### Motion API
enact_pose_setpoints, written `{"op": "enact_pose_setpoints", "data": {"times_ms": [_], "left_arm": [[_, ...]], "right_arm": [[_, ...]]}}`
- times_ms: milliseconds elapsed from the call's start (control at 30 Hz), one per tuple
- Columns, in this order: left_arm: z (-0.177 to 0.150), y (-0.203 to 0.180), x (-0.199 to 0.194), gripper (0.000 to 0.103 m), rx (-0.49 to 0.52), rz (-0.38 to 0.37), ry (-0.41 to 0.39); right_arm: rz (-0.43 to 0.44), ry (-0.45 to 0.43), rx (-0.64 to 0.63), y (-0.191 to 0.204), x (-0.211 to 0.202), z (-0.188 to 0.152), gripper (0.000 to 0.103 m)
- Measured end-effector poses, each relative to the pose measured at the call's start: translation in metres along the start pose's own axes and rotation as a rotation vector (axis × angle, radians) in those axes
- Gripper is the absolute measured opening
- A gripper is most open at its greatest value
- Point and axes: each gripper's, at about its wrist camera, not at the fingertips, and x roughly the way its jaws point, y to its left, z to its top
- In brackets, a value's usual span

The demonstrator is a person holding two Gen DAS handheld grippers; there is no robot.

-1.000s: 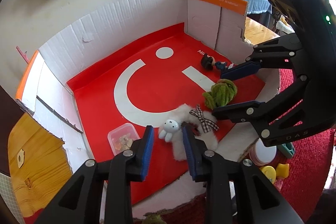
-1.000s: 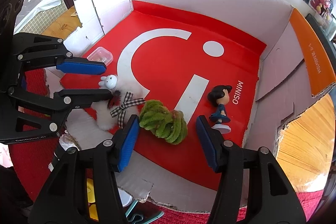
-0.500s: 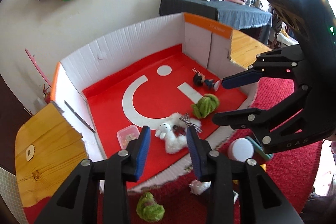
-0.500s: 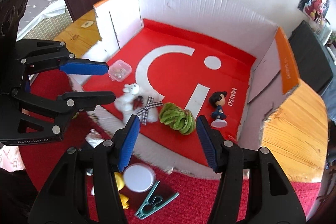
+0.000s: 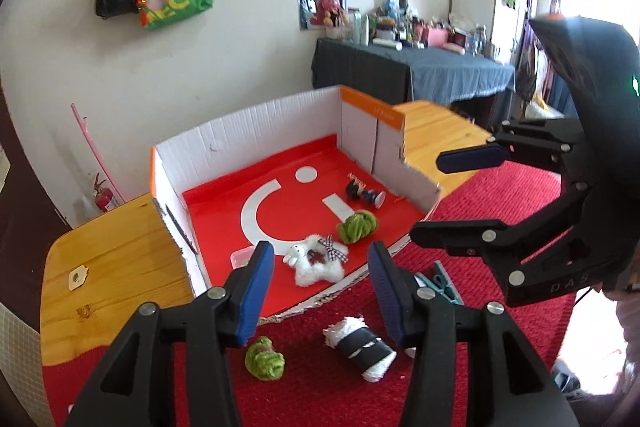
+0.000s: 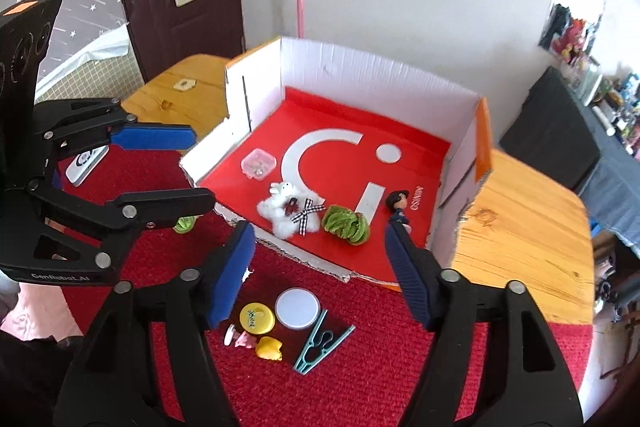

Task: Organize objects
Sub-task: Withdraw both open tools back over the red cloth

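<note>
Left wrist view shows the left gripper [image 5: 320, 283] empty, jaws moderately apart and just been opening, nothing between the pads; it hangs above the red carpet [image 5: 500, 211], short of the open front of the cardboard box [image 5: 256, 123]. Right wrist view shows the right gripper [image 6: 320, 267] likewise empty, jaws wider and also just been opening, nothing held.

Inside the box, on its red floor: a white plush rabbit [image 6: 286, 209] with a checked bow, a green woolly ball [image 6: 346, 225] just beside it, a small dark-haired figurine [image 6: 398, 207] near the right wall, a clear plastic case [image 6: 259, 165] towards the left wall.

Outstanding on the carpet, outside the box: a white round lid [image 6: 297, 308], a yellow round lid [image 6: 257, 318], a yellow toy [image 6: 269, 349], a small pink piece [image 6: 240, 339], a teal clothes peg [image 6: 322, 343]; in the left wrist view, a second green ball [image 5: 265, 363] and a black-and-white roll [image 5: 360, 345].

Judgement: both hands stand between placements; the next pick is pending. Recommended: descend on one loose item per gripper; the left suits the green ball or roll, the right the lids or peg; take flat lids across the edge, as they may slip; release well inside the box, clear of items already set down.
</note>
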Motion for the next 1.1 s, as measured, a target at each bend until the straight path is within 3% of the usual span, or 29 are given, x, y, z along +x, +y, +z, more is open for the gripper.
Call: {"op": "enact_pose_setpoints", "data": {"times_ms": [300,367,500,633,767,933,1100], "left_arm": [[-0.020,-0.015,-0.047,0.072,-0.054,0.066,-0.117],[-0.028,-0.019,-0.056,0.077,-0.068,0.072,-0.146],[-0.042,-0.026,-0.066,0.084,-0.102,0.095,-0.186],[-0.053,-0.030,-0.070,0.092,-0.137,0.119,-0.211],[-0.066,-0.030,-0.070,0.102,-0.189,0.144,-0.217],[-0.085,-0.029,-0.061,0.103,-0.243,0.220,-0.203],[-0.109,-0.030,-0.042,0.103,-0.273,0.304,-0.156]], "right_arm": [[-0.106,-0.137,0.041,0.015,-0.042,-0.024,0.078],[-0.118,-0.169,0.067,0.017,-0.049,-0.032,0.084],[-0.160,-0.234,0.122,0.020,-0.060,-0.049,0.087],[-0.195,-0.288,0.184,0.019,-0.065,-0.065,0.097],[-0.238,-0.336,0.220,0.021,-0.067,-0.079,0.099],[-0.269,-0.331,0.247,0.022,-0.053,-0.096,0.101],[-0.256,-0.274,0.305,0.020,-0.029,-0.116,0.101]]}}
